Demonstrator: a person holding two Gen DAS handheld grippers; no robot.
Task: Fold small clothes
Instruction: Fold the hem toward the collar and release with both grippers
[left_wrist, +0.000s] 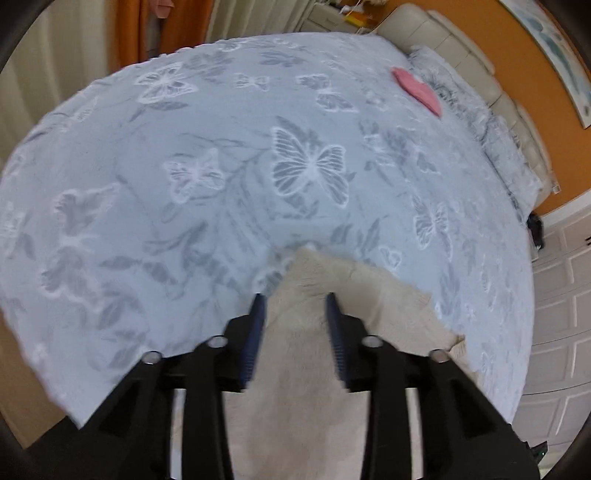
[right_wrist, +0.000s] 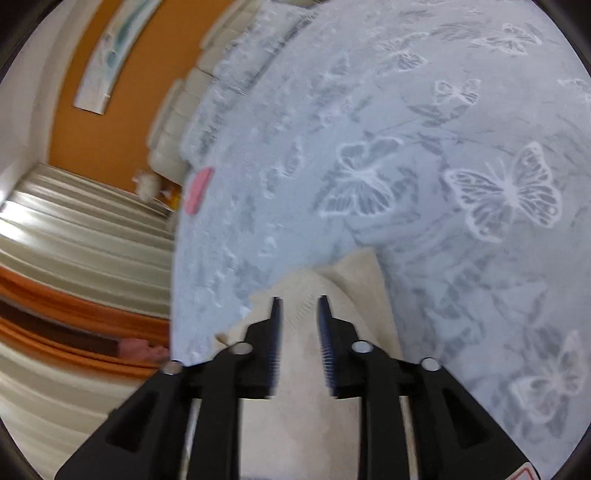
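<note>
Left gripper (left_wrist: 295, 295) spread wide, cream garment (left_wrist: 306, 369) lying under and between its fingers. Right gripper (right_wrist: 298, 298) parted too, the same cream cloth (right_wrist: 317, 369) beneath it. Far beyond, a pink piece (left_wrist: 417, 92) on the butterfly bedspread (left_wrist: 184, 184).

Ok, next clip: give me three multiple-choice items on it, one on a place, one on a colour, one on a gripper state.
1. Where does the pink folded cloth lie?
A. between the fingers
B. far across the bedspread, near the pillows
C. on the floor

2. What colour is the garment under the grippers?
A. cream
B. navy
C. red

3. How do the left gripper's jaws stand?
A. shut tight
B. out of view
C. open

Answers: 1 B, it sits at the far side by the pillows. 2 A, the cream garment shows in both views. 3 C, the left gripper has cloth visible between its fingers.
</note>
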